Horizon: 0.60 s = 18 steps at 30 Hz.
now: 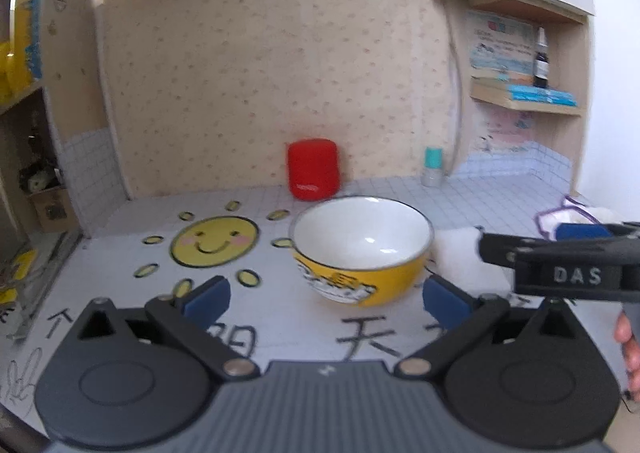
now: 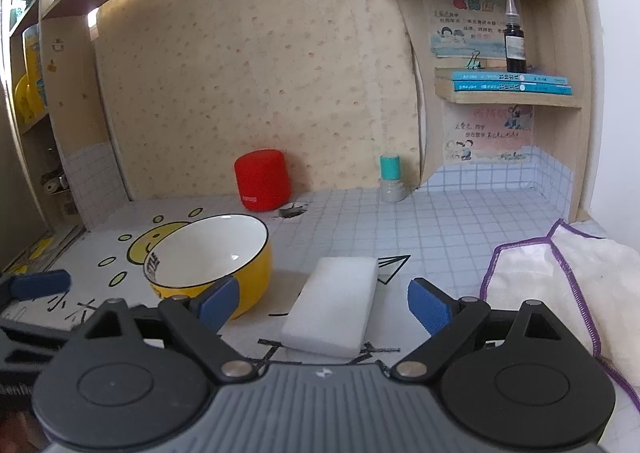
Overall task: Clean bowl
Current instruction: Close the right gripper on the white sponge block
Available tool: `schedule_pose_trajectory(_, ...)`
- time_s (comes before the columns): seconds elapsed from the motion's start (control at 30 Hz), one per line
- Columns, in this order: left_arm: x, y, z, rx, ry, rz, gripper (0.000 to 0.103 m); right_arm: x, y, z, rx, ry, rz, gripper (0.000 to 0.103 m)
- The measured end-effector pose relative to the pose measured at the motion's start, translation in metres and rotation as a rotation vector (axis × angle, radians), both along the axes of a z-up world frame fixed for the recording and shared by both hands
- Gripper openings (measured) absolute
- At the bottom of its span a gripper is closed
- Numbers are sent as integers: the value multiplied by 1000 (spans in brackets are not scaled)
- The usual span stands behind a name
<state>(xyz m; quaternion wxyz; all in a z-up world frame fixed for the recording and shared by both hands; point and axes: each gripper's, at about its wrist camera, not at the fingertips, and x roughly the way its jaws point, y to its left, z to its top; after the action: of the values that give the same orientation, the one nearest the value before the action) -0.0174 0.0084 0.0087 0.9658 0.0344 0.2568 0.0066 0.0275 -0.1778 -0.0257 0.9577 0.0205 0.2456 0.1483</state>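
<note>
Left wrist footage shows the bowl (image 1: 362,249) standing upright on the table (image 1: 280,317), yellow outside and white inside, with nothing visible in it. It is taken as the landmark: the red cylinder (image 1: 313,169) stands behind it against the wall, the sun drawing (image 1: 214,241) lies beside it on its left, and the white sponge block (image 2: 332,307) lies just beside it on its right, apart from it. A purple-edged cloth (image 2: 560,285) lies further right of the bowl, beyond the sponge.

The left tool (image 1: 326,299) is released, its blue pads spread wide and empty, the bowl just ahead between their lines. The right tool (image 2: 324,303) is likewise spread and empty, with the sponge lying between its pads but not pressed.

The step in hand is judged to be the pickup of the sponge (the bowl being steadied by the other tool). It would be done well if the right pads were closed across the sponge's narrow width, near its middle, so that a flat face is left free for wiping; the bowl's rim is best gripped firmly before any pressure is applied.
</note>
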Motion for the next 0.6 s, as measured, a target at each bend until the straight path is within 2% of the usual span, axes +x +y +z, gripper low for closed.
schedule_pose_trajectory(0.17, 15, 11, 2, -32, 18, 30, 103, 4, -3, -2, 7, 12, -14, 88)
schedule_pose_trajectory(0.2, 19, 13, 2, -38, 22, 35, 103, 5, -2, -2, 1, 14, -10, 84)
schedule_pose_trajectory(0.23, 23, 17, 2, -48, 27, 44, 103, 5, 1, -3, -10, 15, -3, 69)
schedule_pose_trajectory(0.27, 28, 20, 1, -62, 33, 49, 103, 6, 2, -4, -21, 17, 4, 60)
schedule_pose_trajectory(0.3, 31, 22, 1, -74, 36, 47, 103, 7, 4, -5, -32, 22, 8, 43)
schedule_pose_trajectory(0.33, 34, 25, 1, -93, 36, 44, 103, 8, 6, -7, -45, 27, 13, 36)
schedule_pose_trajectory(0.4, 39, 29, 1, -111, 35, 43, 101, 11, 9, -10, -66, 34, 20, 35)
schedule_pose_trajectory(0.47, 46, 30, -1, -96, 45, 52, 100, 13, 10, -12, -64, 40, 20, 35)
schedule_pose_trajectory(0.57, 56, 34, -6, -107, 61, 53, 100, 18, 12, -15, -70, 56, 9, 40)
schedule_pose_trajectory(0.6, 59, 36, -7, -111, 68, 54, 100, 20, 12, -16, -69, 60, 7, 47)
